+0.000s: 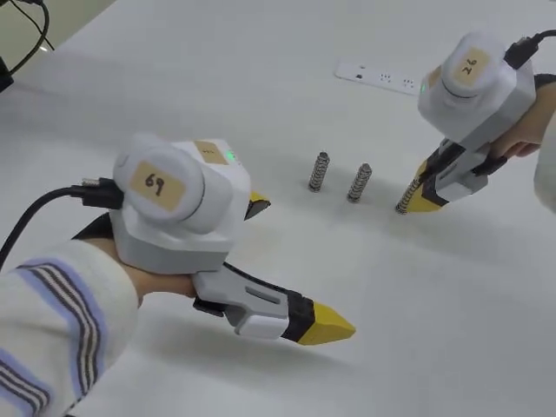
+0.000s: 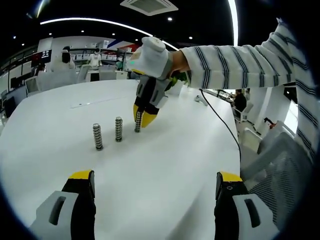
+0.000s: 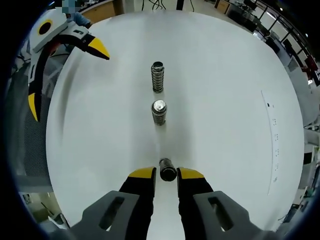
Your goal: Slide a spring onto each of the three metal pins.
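White workbench top (image 1: 217, 87) is pictured with three coil springs standing in a short row. The third spring (image 3: 167, 170), at one end of that row, is seen pinched upright between the yellow-tipped jaws of the right gripper (image 3: 167, 174). Its foot is on or just above the tabletop. Whether a pin is inside it cannot be told, since its top looks dark and hollow. Just beside the third spring the middle spring (image 3: 159, 116) is shown, with the bright head of a metal pin (image 3: 159, 105) visible at its top, and beyond that the far spring (image 3: 157, 76). Well apart from the third spring, the left gripper (image 2: 155, 177) is held low over bare table, its jaws spread wide with nothing between them. A white power strip (image 1: 382, 78) is seen lying further off, past the third spring. The last of the three placements is judged to be in hand. For the next move, the third spring would need to be held upright, pushed fully down, and then let go without being tipped.
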